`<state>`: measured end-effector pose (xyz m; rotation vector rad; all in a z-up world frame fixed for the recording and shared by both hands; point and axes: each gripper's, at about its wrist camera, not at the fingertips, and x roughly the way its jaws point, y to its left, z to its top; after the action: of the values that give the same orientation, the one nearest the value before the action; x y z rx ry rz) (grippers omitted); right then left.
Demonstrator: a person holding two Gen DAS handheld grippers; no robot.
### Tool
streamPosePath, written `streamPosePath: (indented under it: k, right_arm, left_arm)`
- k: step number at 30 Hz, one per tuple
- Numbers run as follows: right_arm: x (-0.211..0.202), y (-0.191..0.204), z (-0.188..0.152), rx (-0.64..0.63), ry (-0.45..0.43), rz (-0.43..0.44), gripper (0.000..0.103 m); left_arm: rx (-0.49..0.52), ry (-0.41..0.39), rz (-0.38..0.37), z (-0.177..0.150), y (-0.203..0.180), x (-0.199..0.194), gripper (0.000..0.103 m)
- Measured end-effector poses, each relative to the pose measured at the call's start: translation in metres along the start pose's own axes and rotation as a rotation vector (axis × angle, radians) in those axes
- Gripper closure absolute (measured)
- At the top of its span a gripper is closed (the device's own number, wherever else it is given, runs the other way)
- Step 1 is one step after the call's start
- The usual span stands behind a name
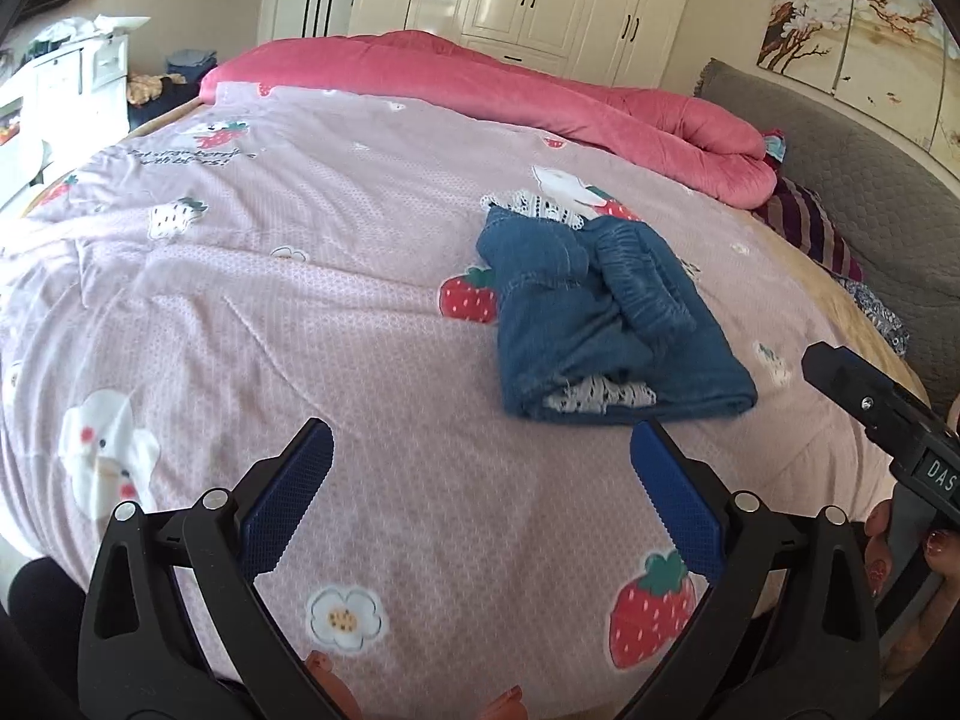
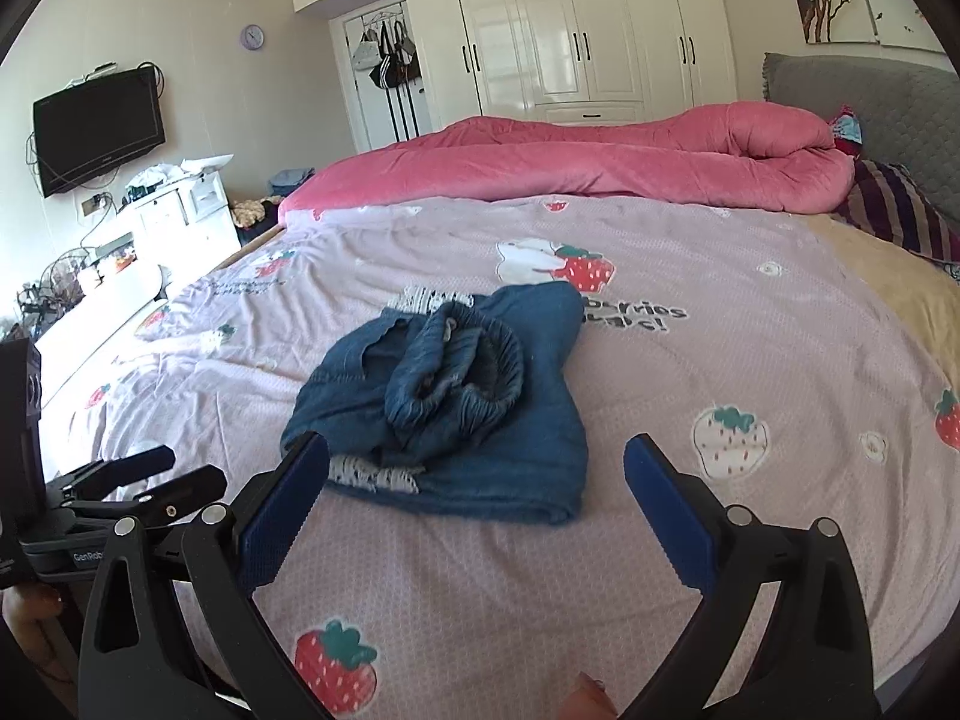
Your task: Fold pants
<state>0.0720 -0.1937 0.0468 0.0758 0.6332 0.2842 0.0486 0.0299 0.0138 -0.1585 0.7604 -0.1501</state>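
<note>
Two grippers, left [image 1: 480,480] and right [image 2: 477,480], jaws wide, empty, above near bed [image 1: 300,300]. Pants [image 1: 606,318] folded mid-bed, waistband bunched on top. Probably final tidy: flatten waistband, square edges, keep lace tucked.

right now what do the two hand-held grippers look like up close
Both look alike. The left hand-held gripper has black plastic fingers lined with blue textured pads, silver screws at the pivots and cut-out slots in the arms. The right hand-held gripper matches it. Seen from the left wrist view, its black body bears white letters reading DAS. The fingernails beside it are painted red and glittery.
</note>
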Motion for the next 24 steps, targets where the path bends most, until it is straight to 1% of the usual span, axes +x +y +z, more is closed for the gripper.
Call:
streamPosePath:
  k: [6,9,13,20,24]
  right_arm:
    - [-0.012,-0.008,-0.024,0.007,0.023,-0.032,0.005]
    - [-0.021,-0.013,-0.036,0.022,0.017,-0.049,0.005]
    - [-0.032,-0.016,-0.049,0.001,0.002,-0.062,0.005]
    - [-0.036,-0.017,-0.060,0.018,0.013,-0.052,0.005]
    - [-0.036,-0.013,-0.067,0.004,0.027,-0.054,0.005]
  left_arm:
    - [0.016,0.005,-0.006,-0.014,-0.007,-0.012,0.010]
    - [0.033,0.003,-0.003,-0.020,-0.010,-0.018,0.010]
    - [0.051,0.015,-0.001,-0.031,-0.014,-0.021,0.010]
    - [0.070,0.031,0.011,-0.050,-0.020,-0.023,0.010]
    - [0.070,0.037,0.012,-0.058,-0.020,-0.020,0.010]
